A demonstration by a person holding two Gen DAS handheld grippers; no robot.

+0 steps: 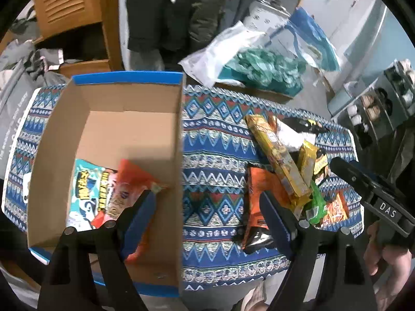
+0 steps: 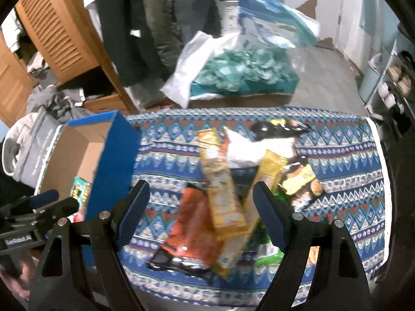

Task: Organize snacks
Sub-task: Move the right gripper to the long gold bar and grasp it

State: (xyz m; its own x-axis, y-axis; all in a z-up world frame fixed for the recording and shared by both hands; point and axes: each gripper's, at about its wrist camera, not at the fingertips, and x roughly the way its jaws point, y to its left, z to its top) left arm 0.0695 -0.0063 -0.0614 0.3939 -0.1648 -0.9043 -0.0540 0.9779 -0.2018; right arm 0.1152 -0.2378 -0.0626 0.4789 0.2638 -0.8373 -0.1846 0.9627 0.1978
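Observation:
A cardboard box with a blue rim stands at the table's left; a teal snack bag and a red packet lie inside. My left gripper is open and straddles the box's right wall, nothing between its fingers. To the right lies a snack pile: an orange packet, a long yellow box, a green packet. My right gripper hangs open above the orange packet and yellow box, gripping neither. The right gripper also shows at the left wrist view's right edge.
A patterned blue tablecloth covers the table. Behind it on the floor lie a white plastic bag with teal items and a blue bag. A wooden cabinet stands back left, a shelf rack at right. Dark clothing hangs behind.

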